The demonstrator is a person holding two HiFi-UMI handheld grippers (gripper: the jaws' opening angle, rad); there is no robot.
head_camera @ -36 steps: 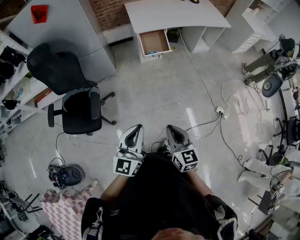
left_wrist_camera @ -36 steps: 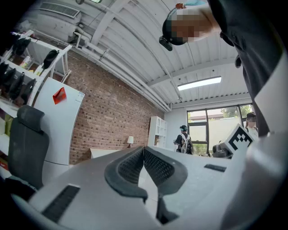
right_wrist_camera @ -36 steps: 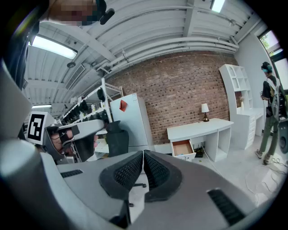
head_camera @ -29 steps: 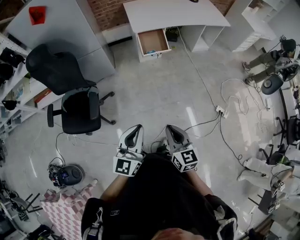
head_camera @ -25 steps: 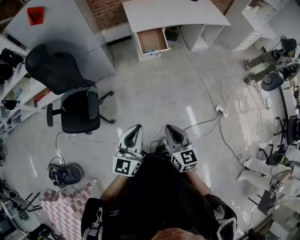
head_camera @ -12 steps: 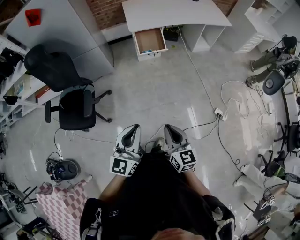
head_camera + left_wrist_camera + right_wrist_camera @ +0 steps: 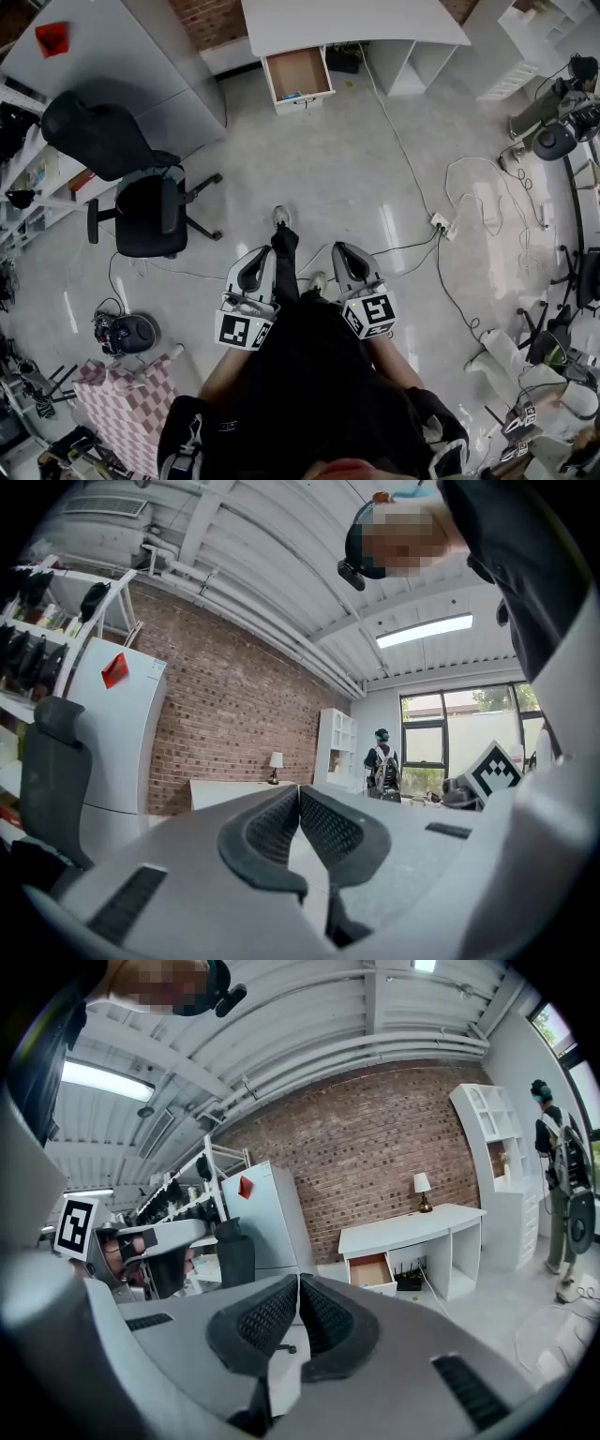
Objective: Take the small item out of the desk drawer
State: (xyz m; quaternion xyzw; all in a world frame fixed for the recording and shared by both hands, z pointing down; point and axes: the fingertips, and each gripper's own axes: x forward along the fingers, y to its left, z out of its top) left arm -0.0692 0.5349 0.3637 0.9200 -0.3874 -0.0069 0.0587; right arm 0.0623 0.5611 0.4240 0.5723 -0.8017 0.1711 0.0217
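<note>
White curved desk [image 7: 356, 21], open brown boxy drawer [image 7: 298, 73]

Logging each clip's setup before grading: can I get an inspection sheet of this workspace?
Surface: white desk, a lamp on it.
Job's things: desk drawer open; small bluish item inside, too small to identify.
Clutter: black office chair, checkered object on floor.
Grippers: left gripper and right gripper shut, empty, far from desk.
Cables: loose cords, power strip on floor.
Surroundings: brick wall, white shelving, a person.
</note>
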